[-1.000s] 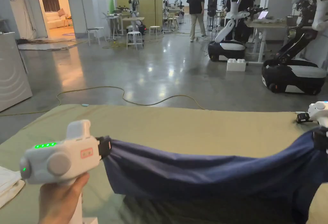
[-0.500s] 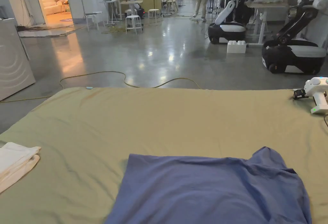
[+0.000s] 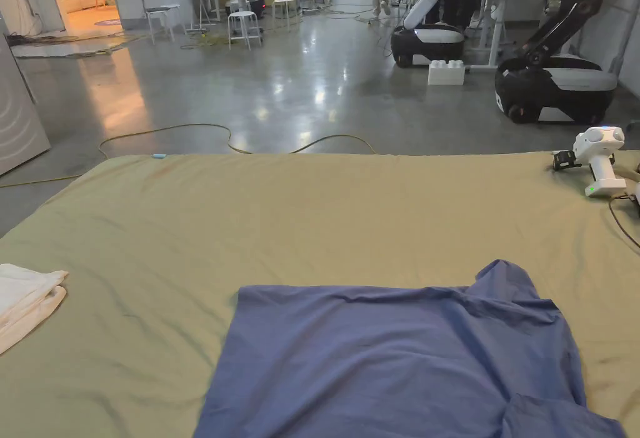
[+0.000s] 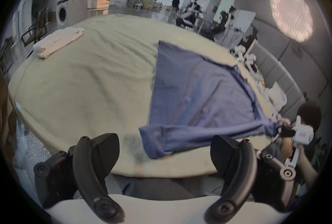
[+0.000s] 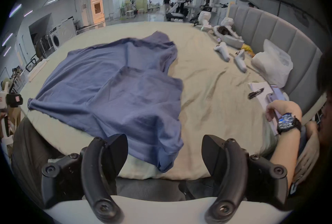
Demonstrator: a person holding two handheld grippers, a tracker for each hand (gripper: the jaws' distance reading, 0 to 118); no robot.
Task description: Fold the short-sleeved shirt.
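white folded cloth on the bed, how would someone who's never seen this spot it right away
Start from the big bed with the olive-green sheet. Follow its left edge, well away from the blue shirt spread out near the middle. The white folded cloth lies there as a neat, flat stack, the one pale fabric on the sheet, unlike the hard white handheld device at the far right corner.

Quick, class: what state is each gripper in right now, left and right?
Left gripper: open, holding nothing.
Right gripper: open, holding nothing; the blue short-sleeved cloth shirt lies loose on the beige-sheeted bed.
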